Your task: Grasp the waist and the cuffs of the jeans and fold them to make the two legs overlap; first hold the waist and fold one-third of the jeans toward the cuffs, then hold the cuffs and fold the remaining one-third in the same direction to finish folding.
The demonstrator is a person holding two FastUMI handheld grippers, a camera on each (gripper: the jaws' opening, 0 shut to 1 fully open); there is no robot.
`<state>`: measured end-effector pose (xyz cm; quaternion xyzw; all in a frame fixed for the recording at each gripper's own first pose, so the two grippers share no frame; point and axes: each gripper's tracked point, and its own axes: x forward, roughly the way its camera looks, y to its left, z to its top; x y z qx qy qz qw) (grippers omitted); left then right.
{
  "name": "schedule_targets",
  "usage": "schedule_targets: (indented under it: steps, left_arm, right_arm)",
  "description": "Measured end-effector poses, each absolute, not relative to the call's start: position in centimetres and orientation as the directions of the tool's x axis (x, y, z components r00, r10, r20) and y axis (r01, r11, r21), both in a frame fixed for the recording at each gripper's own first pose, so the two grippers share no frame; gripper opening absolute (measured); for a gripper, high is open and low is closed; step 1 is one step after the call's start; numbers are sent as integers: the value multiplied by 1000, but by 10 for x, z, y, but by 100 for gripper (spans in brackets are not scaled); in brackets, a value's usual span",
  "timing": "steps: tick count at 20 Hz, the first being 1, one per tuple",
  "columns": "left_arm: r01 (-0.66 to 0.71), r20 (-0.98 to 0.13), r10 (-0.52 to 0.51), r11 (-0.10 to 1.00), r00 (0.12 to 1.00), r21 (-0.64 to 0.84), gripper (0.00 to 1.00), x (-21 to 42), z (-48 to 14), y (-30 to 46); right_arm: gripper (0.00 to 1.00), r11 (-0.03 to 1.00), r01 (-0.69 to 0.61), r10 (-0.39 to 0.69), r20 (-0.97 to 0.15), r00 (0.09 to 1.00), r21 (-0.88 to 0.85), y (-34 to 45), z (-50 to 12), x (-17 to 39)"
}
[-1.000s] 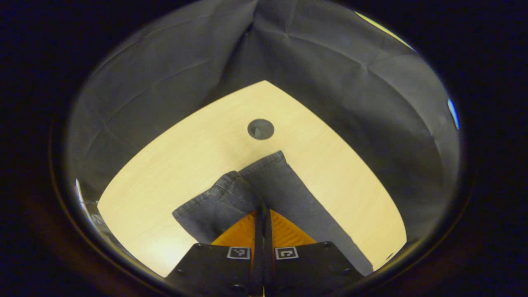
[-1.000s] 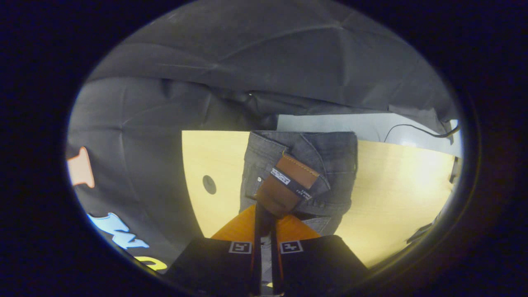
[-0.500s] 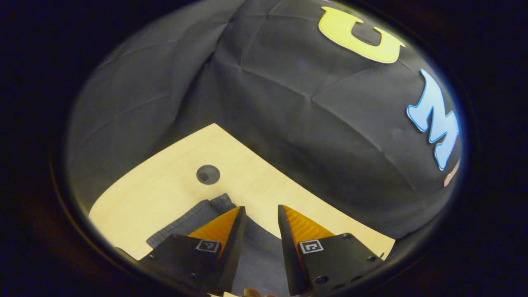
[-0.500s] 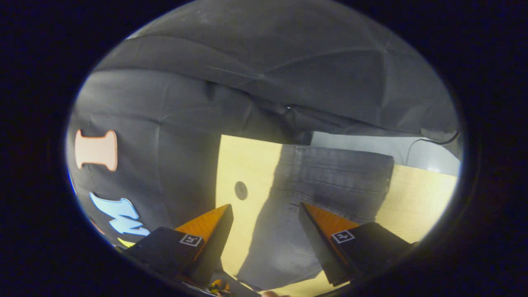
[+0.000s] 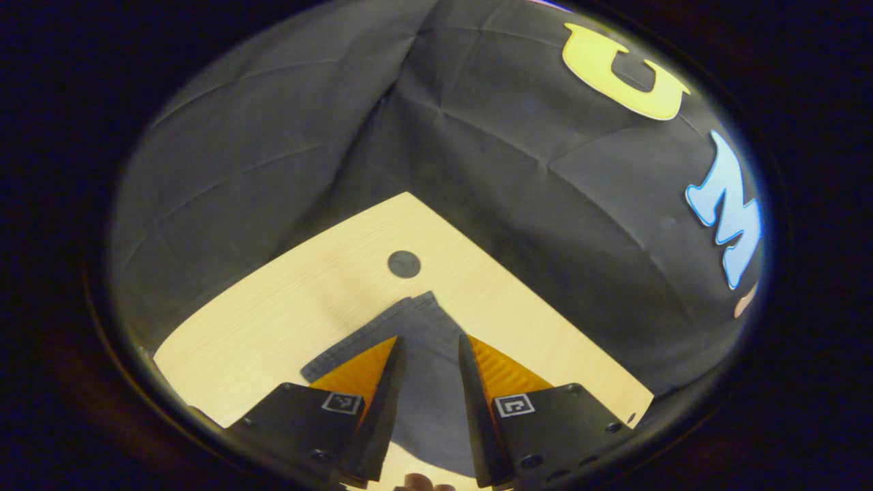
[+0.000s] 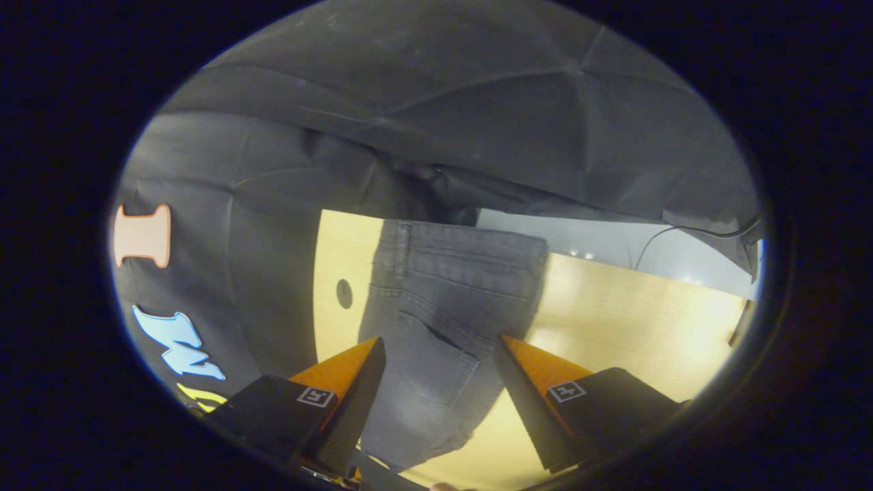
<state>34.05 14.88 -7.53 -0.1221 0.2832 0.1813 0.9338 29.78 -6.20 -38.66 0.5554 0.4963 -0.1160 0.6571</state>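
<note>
Dark grey jeans (image 6: 443,314) lie flat on the light wooden table (image 6: 614,320), one leg folded over the other. In the right gripper view a back pocket faces up between my fingers and a stitched end reaches the table's far edge. My right gripper (image 6: 440,344) hovers above the denim, open, holding nothing. In the left gripper view the jeans' (image 5: 426,354) other end points toward a round hole (image 5: 404,264) in the table (image 5: 273,320). My left gripper (image 5: 428,341) is open above that end, with cloth showing through the gap.
A dark round hole (image 6: 344,293) sits in the table left of the jeans. Black cloth walls close off the table's far sides. A grey surface (image 6: 614,245) with a thin cable lies beyond the far edge. Bare wood stretches right of the jeans.
One second ago both grippers were shut on the jeans. Both have since opened and let the denim drop flat. The brown waist patch that was lifted no longer faces up.
</note>
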Motion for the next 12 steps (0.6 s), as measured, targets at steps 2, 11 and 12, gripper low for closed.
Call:
schedule_targets:
  steps: [2, 11, 12]
  left_arm:
    - [-420, -585, 288, 902, 758, -100, 56, 304, -85, 157]
    - [-504, -675, 309, 857, 670, -107, 56, 148, -160, 176]
    - [-514, -681, 305, 849, 666, -123, 56, 138, -167, 172]
  right_arm:
    - [96, 378, 721, 378, -807, 453, 581, -62, -403, 300]
    - [74, 484, 769, 313, -903, 293, 417, -63, -431, 290]
    - [68, 507, 751, 319, -901, 293, 424, -59, -434, 285]
